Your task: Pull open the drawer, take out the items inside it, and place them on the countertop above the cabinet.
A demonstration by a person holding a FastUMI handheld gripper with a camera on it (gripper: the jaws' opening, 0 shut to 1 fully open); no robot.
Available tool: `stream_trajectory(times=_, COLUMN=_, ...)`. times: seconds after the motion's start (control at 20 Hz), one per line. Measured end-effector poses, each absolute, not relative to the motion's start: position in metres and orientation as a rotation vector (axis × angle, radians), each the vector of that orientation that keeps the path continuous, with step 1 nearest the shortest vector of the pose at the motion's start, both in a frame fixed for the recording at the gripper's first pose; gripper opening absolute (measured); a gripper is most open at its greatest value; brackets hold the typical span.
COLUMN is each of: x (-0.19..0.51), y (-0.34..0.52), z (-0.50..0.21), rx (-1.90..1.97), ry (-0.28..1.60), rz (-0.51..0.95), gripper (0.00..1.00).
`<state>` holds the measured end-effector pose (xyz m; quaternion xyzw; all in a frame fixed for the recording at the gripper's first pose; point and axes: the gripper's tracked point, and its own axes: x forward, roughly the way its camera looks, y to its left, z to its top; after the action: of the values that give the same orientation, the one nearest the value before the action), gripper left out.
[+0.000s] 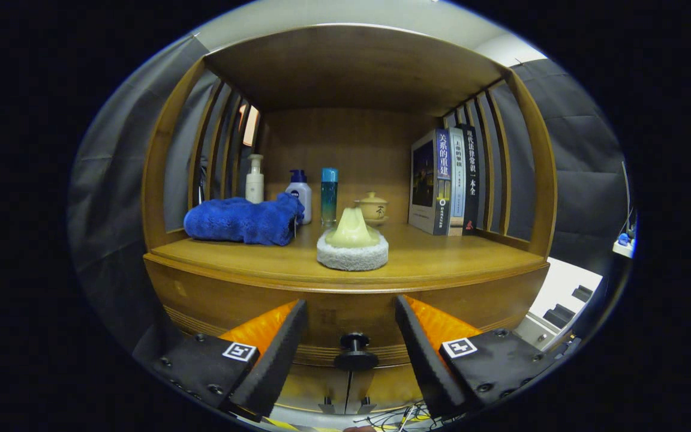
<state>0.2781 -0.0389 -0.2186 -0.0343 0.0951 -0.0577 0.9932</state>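
Cabinet (pixel 201 300) drawer contents hidden; tool (pixel 350 327) spread around knob (pixel 354 351).

Three bottles (pixel 255 178) (pixel 300 193) (pixel 329 196) stand at the back, left of centre. Three books (pixel 435 182) (pixel 457 180) (pixel 471 177) lean at the right. One towel (pixel 240 220), one lidded cup (pixel 372 208), one sponge (pixel 352 243), one knob (pixel 355 353), sitting in the gap of one gripper (pixel 350 333), its fingers spread.

The hand-held two-finger gripper (pixel 351 327) points level and straight ahead, its jaws spread wide apart. The two fingers (pixel 279 354) angle outward from each other like a V, left and right of centre, gripping nothing. A square marker tag sits on top of each finger's base.
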Motion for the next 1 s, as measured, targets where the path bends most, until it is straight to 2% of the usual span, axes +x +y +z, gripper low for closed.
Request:
stream_trajectory(times=0.35, x=0.189, y=-0.009, z=-0.137, rx=-0.058, ry=0.106, rz=-0.012, gripper=0.97)
stream_trajectory(times=0.6, x=0.102, y=-0.006, z=-0.068, rx=-0.133, ry=0.038, rz=-0.015, gripper=0.97)
stream_trajectory(times=1.0, x=0.001, y=0.008, z=-0.021, rx=-0.043, ry=0.029, rz=0.037, gripper=0.97)
